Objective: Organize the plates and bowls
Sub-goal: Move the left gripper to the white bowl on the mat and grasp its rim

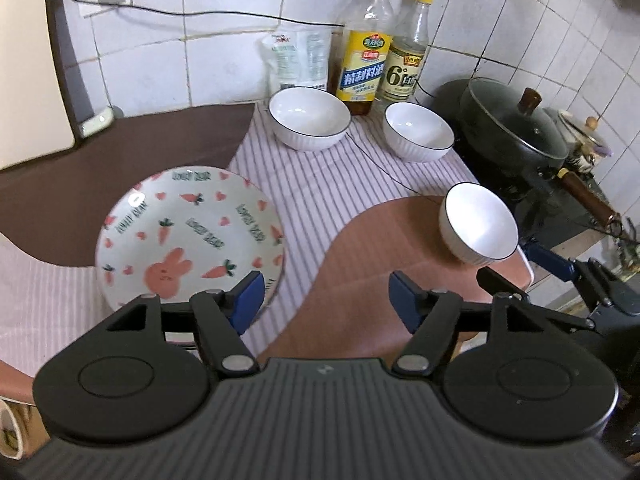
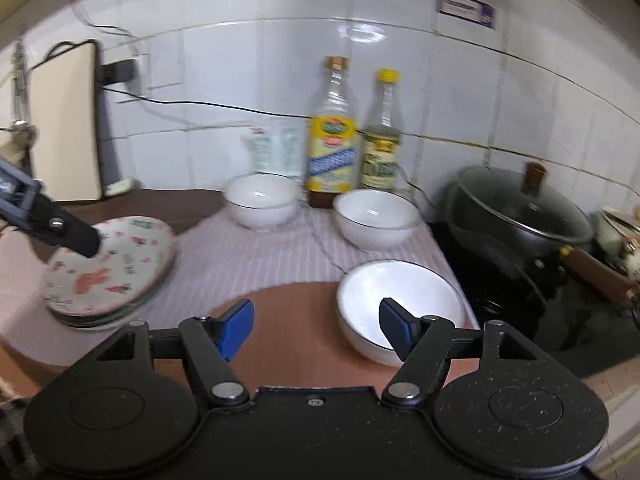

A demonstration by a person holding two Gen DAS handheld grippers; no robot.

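Tiled kitchen tabletop (image 1: pixel 168 136): plate stack (image 1: pixel 188 236) at left, three bowls on the striped cloth and mat. Left tool (image 1: pixel 326 300) wide, empty. Right tool (image 2: pixel 316 322) wide, one finger seemingly inside the nearest bowl (image 2: pixel 400 308); a skewed pinch could tip it.

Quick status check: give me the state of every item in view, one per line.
left hand-held gripper: open, holding nothing
right hand-held gripper: open, one finger over near bowl
plate stack: stacked, rabbit plate on top
near bowl: empty, tilted in the left wrist view
back left bowl: upright, empty
back right bowl: upright, empty
pan: lid on
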